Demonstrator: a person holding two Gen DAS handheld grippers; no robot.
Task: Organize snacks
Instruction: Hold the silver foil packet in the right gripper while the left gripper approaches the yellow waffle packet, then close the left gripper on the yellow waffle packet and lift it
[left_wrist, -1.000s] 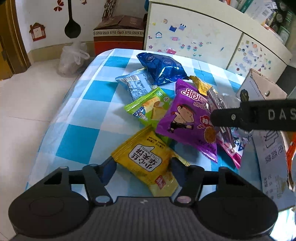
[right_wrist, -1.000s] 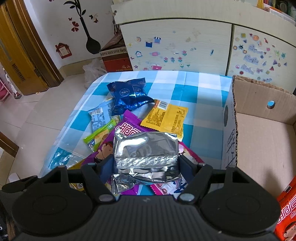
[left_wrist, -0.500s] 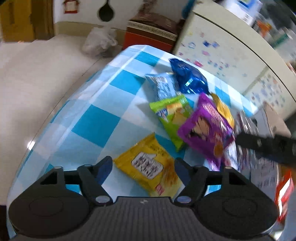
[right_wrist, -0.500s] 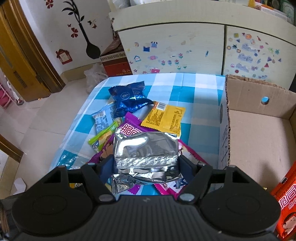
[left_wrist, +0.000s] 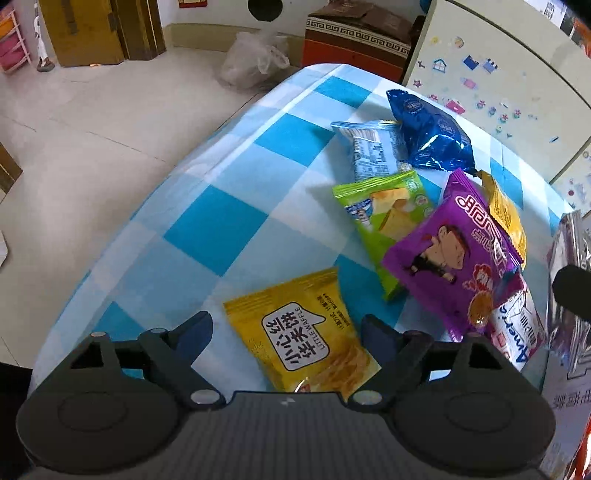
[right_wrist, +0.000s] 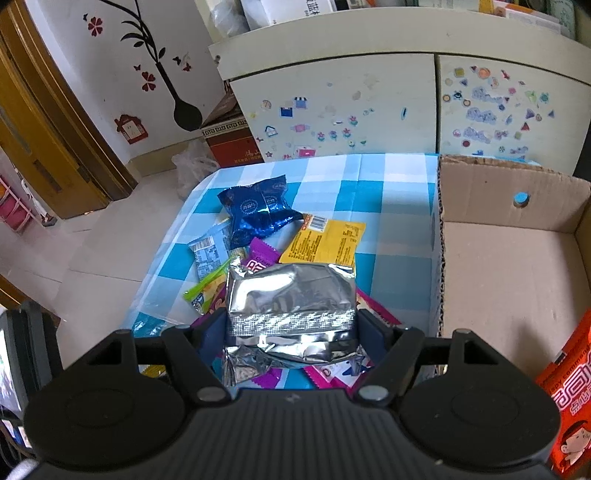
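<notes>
Right gripper (right_wrist: 291, 328): clenched on a silver foil packet (right_wrist: 290, 295), both fingers pressed against the packet's short sides. The packet's long axis runs across the gripper, finger to finger; its crimped seam lies along that same line, and the crumpled lower end hangs toward the camera. It is held above the snack pile, just beside the left wall of the cardboard box (right_wrist: 517, 280), which occupies the table's right side. An orange-red packet (right_wrist: 569, 398) shows at the box's near right corner.

Left gripper (left_wrist: 286, 332): released, jaws spread wide, straddling a yellow waffle packet (left_wrist: 303, 332) without visible contact. That packet lies flat near the table's near edge, its long axis tilted, upper end pointing away and leftward, lower end under the gripper body.

Remaining snacks on the blue-checked tablecloth (left_wrist: 218, 225), from the far edge inward:
- dark blue puffed bag (left_wrist: 432, 136), nearest the far edge;
- pale blue packet (left_wrist: 373, 149), touching the blue bag's left side, long axis running away from the camera;
- green packet (left_wrist: 388, 218), its far end overlapping the pale blue one's near end;
- purple packet (left_wrist: 454, 254), overlapping the green one's right side, long axis diagonal;
- orange-yellow packet (right_wrist: 325, 240), partly beneath the purple one, barcode end toward the far edge;
- pink-and-white packet (left_wrist: 517, 332), under the purple one's near end.

A white stickered cabinet (right_wrist: 369, 107) stands beyond the table's far edge.
</notes>
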